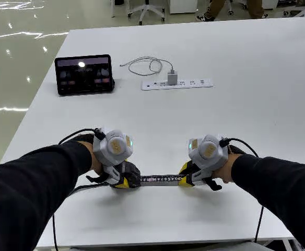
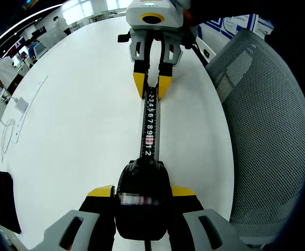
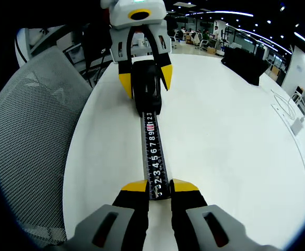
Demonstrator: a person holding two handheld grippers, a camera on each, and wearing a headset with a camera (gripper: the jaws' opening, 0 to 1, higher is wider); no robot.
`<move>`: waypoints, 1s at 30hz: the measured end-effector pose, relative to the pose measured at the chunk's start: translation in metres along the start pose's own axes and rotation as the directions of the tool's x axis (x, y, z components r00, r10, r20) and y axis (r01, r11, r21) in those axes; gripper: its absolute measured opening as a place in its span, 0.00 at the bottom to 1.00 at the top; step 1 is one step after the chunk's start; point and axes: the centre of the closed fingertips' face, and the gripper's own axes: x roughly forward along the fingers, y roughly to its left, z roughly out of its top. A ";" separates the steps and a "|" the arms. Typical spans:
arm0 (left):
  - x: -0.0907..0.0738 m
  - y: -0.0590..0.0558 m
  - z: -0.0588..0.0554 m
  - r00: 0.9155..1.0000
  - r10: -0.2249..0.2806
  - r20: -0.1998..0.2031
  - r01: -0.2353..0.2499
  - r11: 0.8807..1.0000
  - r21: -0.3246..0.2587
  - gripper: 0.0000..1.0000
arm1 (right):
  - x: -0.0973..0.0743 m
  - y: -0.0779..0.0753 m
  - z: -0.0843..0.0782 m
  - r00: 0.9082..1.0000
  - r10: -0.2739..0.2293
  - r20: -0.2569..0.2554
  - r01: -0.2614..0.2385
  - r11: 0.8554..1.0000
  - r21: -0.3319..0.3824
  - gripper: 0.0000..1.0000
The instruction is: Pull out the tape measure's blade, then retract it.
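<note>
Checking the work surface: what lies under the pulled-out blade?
Bare white table under the blade, which runs from the case in the left gripper to the right gripper. The spot beneath the case is covered.

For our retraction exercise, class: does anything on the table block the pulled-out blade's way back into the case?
Nothing visible does. The black numbered blade runs straight over the white table from the right hand-held gripper to the black tape-measure case.

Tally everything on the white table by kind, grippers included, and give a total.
Tape measure: 1
Grippers: 2 (left gripper, right gripper)
Tablet: 1
Power strip: 1
Charger with cable: 1
Total: 6
</note>
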 end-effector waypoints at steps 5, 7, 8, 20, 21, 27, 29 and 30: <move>0.000 0.000 0.000 1.000 0.000 0.000 0.000 1.000 0.000 0.34 | -0.003 0.000 -0.003 1.000 0.001 -0.002 -0.001 1.000 0.001 0.11; 0.000 0.000 0.000 1.000 0.000 0.001 0.000 1.000 0.000 0.34 | -0.004 0.000 -0.004 1.000 0.000 -0.003 0.000 1.000 0.003 0.11; 0.000 0.000 0.000 1.000 -0.001 0.001 0.001 1.000 -0.001 0.34 | -0.005 0.000 -0.005 1.000 -0.001 -0.002 0.001 1.000 0.007 0.11; -0.001 -0.001 0.000 1.000 0.001 0.002 -0.001 1.000 -0.001 0.34 | -0.012 -0.002 -0.015 1.000 -0.004 -0.005 0.004 1.000 0.012 0.11; -0.001 -0.001 0.000 1.000 0.001 0.002 -0.001 1.000 0.000 0.34 | -0.012 -0.002 -0.015 1.000 -0.005 -0.005 0.005 1.000 0.013 0.11; -0.001 -0.001 0.000 1.000 0.001 0.002 -0.001 1.000 -0.001 0.34 | -0.015 -0.003 -0.019 1.000 -0.005 -0.007 0.006 1.000 0.018 0.11; -0.001 -0.001 0.000 1.000 0.001 0.003 -0.001 1.000 -0.001 0.34 | -0.016 -0.003 -0.021 1.000 -0.006 -0.007 0.006 1.000 0.019 0.11; -0.001 -0.001 0.000 1.000 0.002 0.003 -0.002 1.000 -0.001 0.34 | -0.016 -0.004 -0.021 1.000 -0.006 -0.007 0.006 1.000 0.019 0.11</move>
